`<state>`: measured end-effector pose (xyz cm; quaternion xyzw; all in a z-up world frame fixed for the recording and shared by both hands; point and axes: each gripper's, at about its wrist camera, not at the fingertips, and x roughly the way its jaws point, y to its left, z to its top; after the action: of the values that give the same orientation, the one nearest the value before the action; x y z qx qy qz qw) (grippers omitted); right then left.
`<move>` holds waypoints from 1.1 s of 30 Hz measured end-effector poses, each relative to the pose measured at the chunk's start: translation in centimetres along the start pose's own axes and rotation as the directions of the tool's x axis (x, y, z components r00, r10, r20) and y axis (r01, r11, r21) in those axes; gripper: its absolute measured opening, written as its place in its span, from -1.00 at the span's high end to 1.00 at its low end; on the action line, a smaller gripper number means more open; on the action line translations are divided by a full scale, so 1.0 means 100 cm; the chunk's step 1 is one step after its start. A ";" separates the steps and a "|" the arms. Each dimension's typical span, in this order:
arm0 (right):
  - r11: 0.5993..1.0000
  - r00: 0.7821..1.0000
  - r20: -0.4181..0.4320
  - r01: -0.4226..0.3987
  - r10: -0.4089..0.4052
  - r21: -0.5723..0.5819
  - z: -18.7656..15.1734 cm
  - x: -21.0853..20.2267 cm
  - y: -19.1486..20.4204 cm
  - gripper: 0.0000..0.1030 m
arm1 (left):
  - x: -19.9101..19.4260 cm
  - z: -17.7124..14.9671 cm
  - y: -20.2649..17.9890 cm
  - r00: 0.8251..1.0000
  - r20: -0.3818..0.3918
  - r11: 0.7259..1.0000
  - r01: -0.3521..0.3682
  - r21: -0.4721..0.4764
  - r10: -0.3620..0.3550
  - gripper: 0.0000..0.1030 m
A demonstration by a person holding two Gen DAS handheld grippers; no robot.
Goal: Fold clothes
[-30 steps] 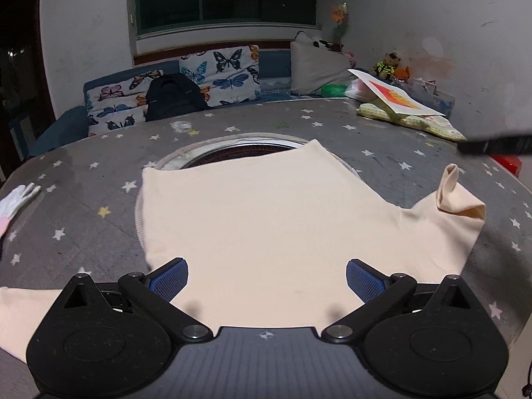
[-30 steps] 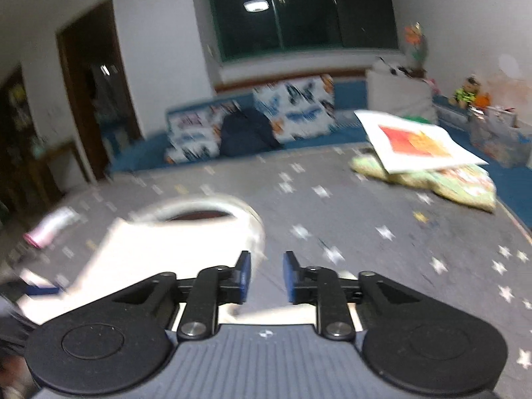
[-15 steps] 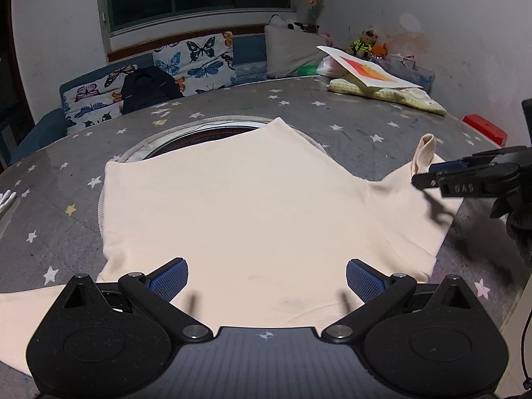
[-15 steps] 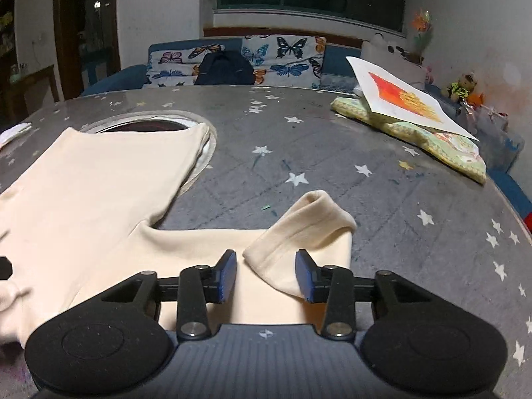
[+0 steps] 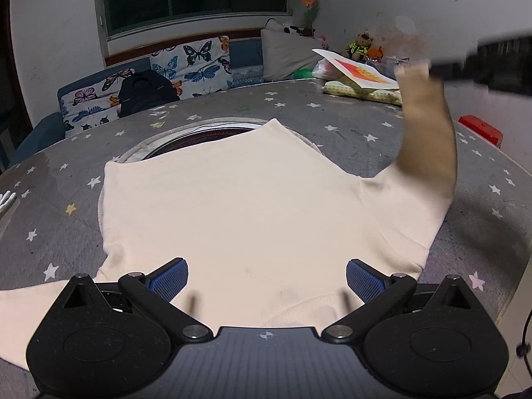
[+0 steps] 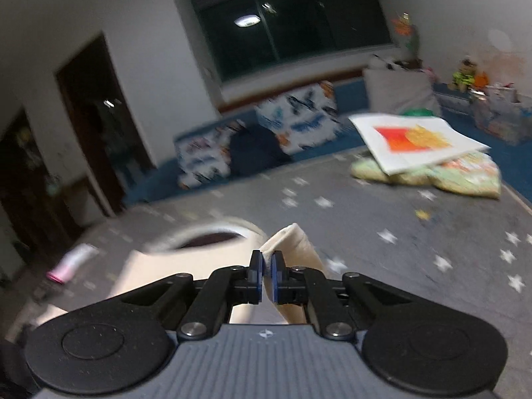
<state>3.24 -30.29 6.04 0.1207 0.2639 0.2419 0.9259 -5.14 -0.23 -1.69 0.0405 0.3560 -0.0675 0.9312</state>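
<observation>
A cream long-sleeved top (image 5: pixel 239 206) lies spread flat on the grey star-print table (image 5: pixel 60 199). My left gripper (image 5: pixel 266 279) is open and empty, hovering over the top's near edge. My right gripper (image 6: pixel 266 267) is shut on the cuff of the right sleeve (image 6: pixel 292 242) and holds it lifted. In the left wrist view that sleeve (image 5: pixel 425 133) stands up from the table at the right, with the right gripper (image 5: pixel 432 69) blurred at its top.
A round rimmed opening (image 5: pixel 206 133) in the table lies partly under the top's far edge. A patterned cushion with a printed sheet (image 5: pixel 362 76) sits at the far right. A red box (image 5: pixel 478 129) is at the right edge. A sofa with a black backpack (image 5: pixel 143 93) stands behind.
My right gripper closed on the sleeve cuff and raised it off the table. My left gripper stayed open over the near edge.
</observation>
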 end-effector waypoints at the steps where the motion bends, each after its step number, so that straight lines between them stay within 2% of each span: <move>1: 1.000 1.000 0.010 -0.029 0.029 0.004 0.005 -0.004 0.007 0.91 | -0.001 -0.001 0.001 1.000 0.003 1.000 0.000 -0.002 0.000 -1.00; 9: 0.974 0.976 0.010 -0.218 0.219 -0.053 0.017 -0.002 0.073 0.91 | -0.013 -0.009 0.015 1.000 0.028 0.999 -0.006 -0.040 0.008 -1.00; 17: 0.957 0.953 -0.137 -0.282 0.271 -0.072 -0.018 0.054 0.122 0.91 | -0.020 -0.020 0.035 0.999 0.029 0.996 -0.033 -0.086 0.036 -1.00; 21: 0.955 0.941 -0.206 -0.289 0.270 -0.069 -0.043 0.076 0.134 0.90 | -0.023 -0.023 0.043 0.998 0.025 0.993 -0.047 -0.109 0.050 -1.00; 25: 0.953 0.925 -0.264 -0.298 0.274 -0.056 -0.063 0.086 0.136 0.79 | -0.024 -0.026 0.049 0.998 0.024 0.991 -0.050 -0.126 0.053 -1.00; 29: 0.959 0.932 -0.274 -0.268 0.236 -0.089 -0.071 0.077 0.122 0.78 | -0.027 -0.025 0.053 0.998 0.037 0.990 -0.046 -0.134 0.051 -1.00; 33: 0.976 0.949 -0.283 -0.182 0.142 -0.121 -0.079 0.070 0.092 0.78 | -0.026 -0.020 0.053 0.997 0.057 0.989 -0.033 -0.144 0.042 -1.00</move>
<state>0.55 -18.06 -0.32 0.0398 0.3597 0.3501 0.8640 -7.58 5.49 -1.34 -0.0216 0.3310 -0.0255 0.9430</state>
